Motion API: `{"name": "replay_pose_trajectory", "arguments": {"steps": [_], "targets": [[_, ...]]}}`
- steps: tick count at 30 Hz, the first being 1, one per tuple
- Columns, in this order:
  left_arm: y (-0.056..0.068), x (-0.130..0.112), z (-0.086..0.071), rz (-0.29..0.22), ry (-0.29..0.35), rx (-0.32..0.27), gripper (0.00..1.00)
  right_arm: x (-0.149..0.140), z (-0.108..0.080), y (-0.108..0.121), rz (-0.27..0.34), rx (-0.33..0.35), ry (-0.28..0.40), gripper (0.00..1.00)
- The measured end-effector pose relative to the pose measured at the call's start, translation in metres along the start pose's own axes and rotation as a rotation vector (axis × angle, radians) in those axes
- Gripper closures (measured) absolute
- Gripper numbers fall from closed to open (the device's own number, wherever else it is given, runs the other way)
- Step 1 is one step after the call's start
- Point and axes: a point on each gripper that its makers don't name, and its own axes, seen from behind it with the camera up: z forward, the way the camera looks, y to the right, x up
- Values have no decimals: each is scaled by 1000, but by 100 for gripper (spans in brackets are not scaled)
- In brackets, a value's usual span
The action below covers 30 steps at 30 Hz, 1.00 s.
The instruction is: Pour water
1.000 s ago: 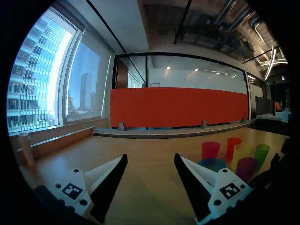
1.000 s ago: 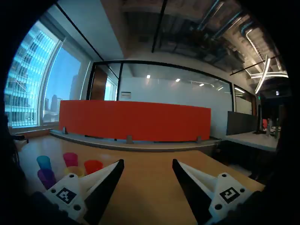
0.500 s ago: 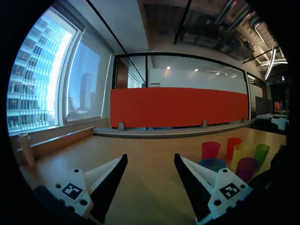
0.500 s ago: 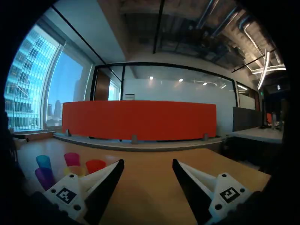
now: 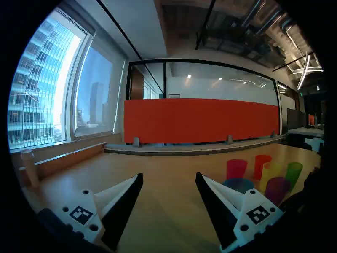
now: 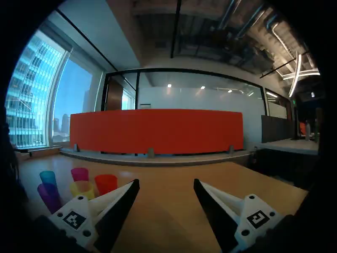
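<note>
The left tool [image 5: 169, 174] and right tool [image 6: 166, 180] both gape wide, empty. A cluster of translucent coloured plastic cups [image 5: 269, 170] stands on the wooden desk [image 5: 168, 202], right of the left tool. They look light and squashy; grip mid-wall, gently.

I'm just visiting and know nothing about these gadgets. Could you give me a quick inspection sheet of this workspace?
Surface: wooden table, no spills visible.
Job's things: cluster of coloured cups, upright, in pink, red, yellow, green, blue and purple; whether they hold anything can't be told.
Clutter: tan post by the window ledge; what it is is unclear.
Grippers: left gripper open, holding nothing; right gripper open, holding nothing.
Cables: nothing seen.
Surroundings: orange partition along the table's far edge, large windows, glass wall, exposed ceiling pipes.
</note>
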Motion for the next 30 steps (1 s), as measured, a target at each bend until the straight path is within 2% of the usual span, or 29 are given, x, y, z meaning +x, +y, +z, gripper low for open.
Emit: {"name": "replay_pose_trajectory", "arguments": {"steps": [9, 30], "targets": [[0, 0, 0, 0, 0, 0, 8, -10, 4, 0, -3, 6, -25, 0], [0, 0, 0, 0, 0, 0, 8, -9, 2, 2, 2, 6, -28, 0]]}}
